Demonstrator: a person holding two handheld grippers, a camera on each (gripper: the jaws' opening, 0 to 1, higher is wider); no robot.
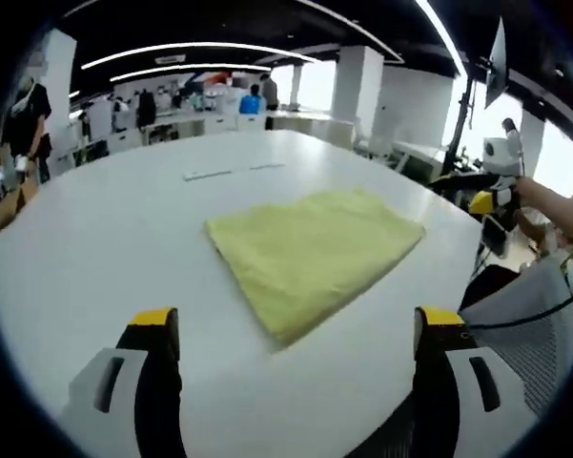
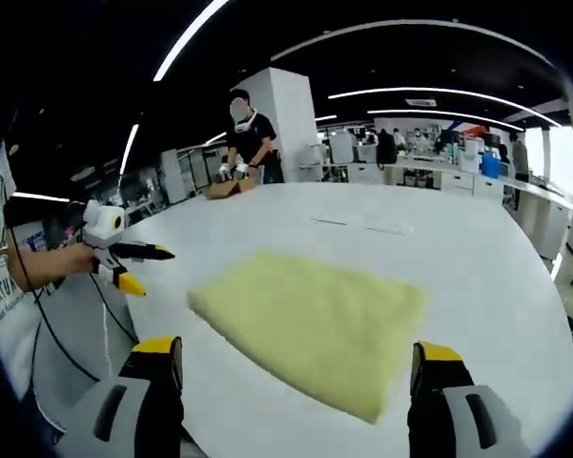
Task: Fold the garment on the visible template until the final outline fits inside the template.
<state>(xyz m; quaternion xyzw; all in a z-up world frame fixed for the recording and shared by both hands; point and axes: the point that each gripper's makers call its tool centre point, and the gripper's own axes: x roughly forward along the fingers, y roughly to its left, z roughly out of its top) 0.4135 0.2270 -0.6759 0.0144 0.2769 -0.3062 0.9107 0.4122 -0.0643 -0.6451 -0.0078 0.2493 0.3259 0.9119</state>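
Note:
A yellow garment (image 1: 310, 256) lies folded into a rough rectangle on the white table (image 1: 105, 239), flat and a little ahead of my left gripper (image 1: 297, 324), whose jaws stand wide open with nothing between them. In the right gripper view the same garment (image 2: 315, 320) lies just beyond my right gripper (image 2: 297, 367), also open and empty. Each gripper hangs over the table's near edge, apart from the cloth. The right gripper (image 1: 496, 196) shows at the table's right side, held by a hand. The left gripper (image 2: 124, 260) shows at the left, jaws spread.
Two thin pale strips (image 1: 231, 172) lie on the table beyond the garment. A grey mesh chair (image 1: 534, 315) stands by the table's right edge. A person (image 2: 248, 134) works at a cardboard box (image 2: 227, 188) at the far end. Desks and people fill the background.

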